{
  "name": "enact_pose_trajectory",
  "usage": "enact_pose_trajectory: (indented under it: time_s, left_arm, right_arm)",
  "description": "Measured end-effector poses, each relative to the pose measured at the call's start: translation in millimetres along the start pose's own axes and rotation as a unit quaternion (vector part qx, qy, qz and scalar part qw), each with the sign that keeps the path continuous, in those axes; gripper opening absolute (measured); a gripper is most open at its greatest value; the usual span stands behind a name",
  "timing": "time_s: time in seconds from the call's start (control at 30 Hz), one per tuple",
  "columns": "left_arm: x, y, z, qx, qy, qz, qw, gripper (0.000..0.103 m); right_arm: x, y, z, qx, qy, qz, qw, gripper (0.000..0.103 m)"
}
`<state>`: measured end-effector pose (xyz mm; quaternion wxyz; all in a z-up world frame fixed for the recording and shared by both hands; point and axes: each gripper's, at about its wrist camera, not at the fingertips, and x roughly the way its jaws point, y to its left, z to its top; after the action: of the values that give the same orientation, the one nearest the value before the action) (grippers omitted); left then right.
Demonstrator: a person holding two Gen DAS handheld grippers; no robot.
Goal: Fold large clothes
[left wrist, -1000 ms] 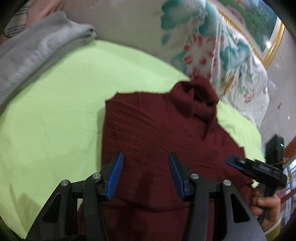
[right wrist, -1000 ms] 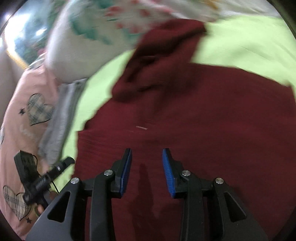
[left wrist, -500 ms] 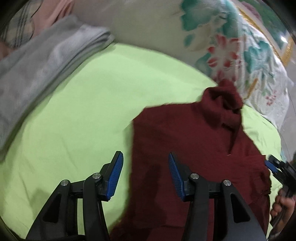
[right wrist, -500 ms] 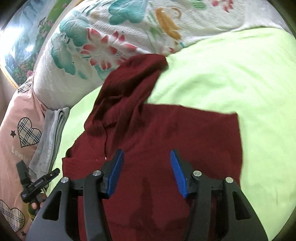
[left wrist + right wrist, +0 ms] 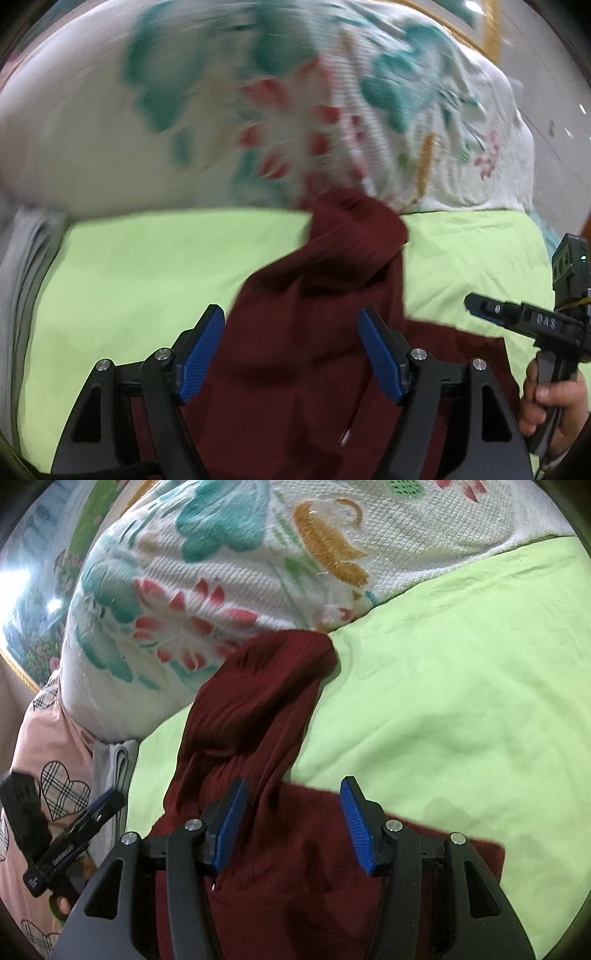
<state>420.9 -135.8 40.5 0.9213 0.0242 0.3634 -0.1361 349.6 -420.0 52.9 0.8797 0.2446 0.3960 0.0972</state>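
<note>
Left gripper (image 5: 291,354) is spreading its jaws, empty, above the maroon sweater (image 5: 314,332); right gripper (image 5: 291,823), lettered "DAS", is hovering released.

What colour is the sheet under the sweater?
Light lime green, plain, no pattern. The sheet under the dark red sweater shows sharpest in the right wrist view.

Both wrist views look steeply down, close, sharing the maroon sweater (image 5: 317,332) and floral pillow (image 5: 229,572).
</note>
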Motion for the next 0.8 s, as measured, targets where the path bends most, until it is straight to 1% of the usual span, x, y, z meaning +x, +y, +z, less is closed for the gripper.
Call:
enact_pose_trajectory:
  time_s: [0.07, 0.17, 0.23, 0.27, 0.3, 0.33, 0.37, 0.4, 0.5, 0.63, 0.67, 0.73, 0.8]
  left_arm:
    - [26.2, -24.3, 16.7, 0.035, 0.003, 0.002, 0.9994, 0.076]
    - [69.3, -54.5, 34.1, 0.087, 0.014, 0.023, 0.9958, 0.076]
    - [89.6, -60.9, 36.7, 0.103, 0.025, 0.033, 0.9938, 0.076]
    - [102.0, -62.9, 38.0, 0.111, 0.031, 0.042, 0.9925, 0.072]
    - [114.6, -61.3, 39.0, 0.116, 0.036, 0.057, 0.9909, 0.064]
    - [121.0, -58.5, 39.0, 0.118, 0.039, 0.065, 0.9901, 0.031]
    - [128.9, -51.2, 38.9, 0.113, 0.05, 0.069, 0.9899, 0.004]
    - [134.0, -41.2, 39.9, 0.097, 0.059, 0.063, 0.9916, 0.004]
    - [127.6, -6.5, 40.2, 0.057, 0.037, 0.079, 0.9946, 0.003]
    - [109.3, 46.8, 43.2, -0.008, 0.015, 0.081, 0.9965, 0.002]
    - [104.2, 59.5, 43.7, -0.019, 0.009, 0.083, 0.9963, 0.002]
    - [100.8, 75.2, 43.8, -0.031, 0.008, 0.085, 0.9959, 0.002]
    - [100.5, 84.3, 42.1, -0.035, 0.01, 0.08, 0.9961, 0.002]
  right_arm:
    - [1.9, -6.5, 5.0, 0.007, -0.001, 0.003, 1.0, 0.053]
    - [4.5, -19.8, 10.7, 0.019, -0.001, 0.004, 1.0, 0.054]
    - [7.0, -27.2, 14.1, 0.022, 0.002, 0.001, 1.0, 0.054]
    - [8.1, -29.9, 15.8, 0.022, 0.003, -0.001, 1.0, 0.053]
    - [8.8, -32.5, 18.1, 0.022, 0.004, -0.002, 1.0, 0.054]
    - [9.5, -35.0, 21.0, 0.022, 0.005, -0.004, 1.0, 0.054]
    - [10.2, -37.0, 24.1, 0.02, 0.004, -0.005, 1.0, 0.054]
    - [10.8, -38.1, 27.8, 0.017, 0.003, -0.006, 1.0, 0.053]
    - [15.5, -36.4, 37.2, 0.004, 0.0, -0.01, 1.0, 0.053]
    - [28.9, -25.1, 49.6, -0.016, -0.002, -0.013, 1.0, 0.053]
    - [34.3, -20.1, 52.8, -0.023, -0.001, -0.014, 1.0, 0.053]
    - [46.0, -8.7, 58.4, -0.039, 0.004, -0.012, 0.999, 0.053]
    - [62.9, 7.7, 64.0, -0.065, 0.015, -0.011, 0.998, 0.053]
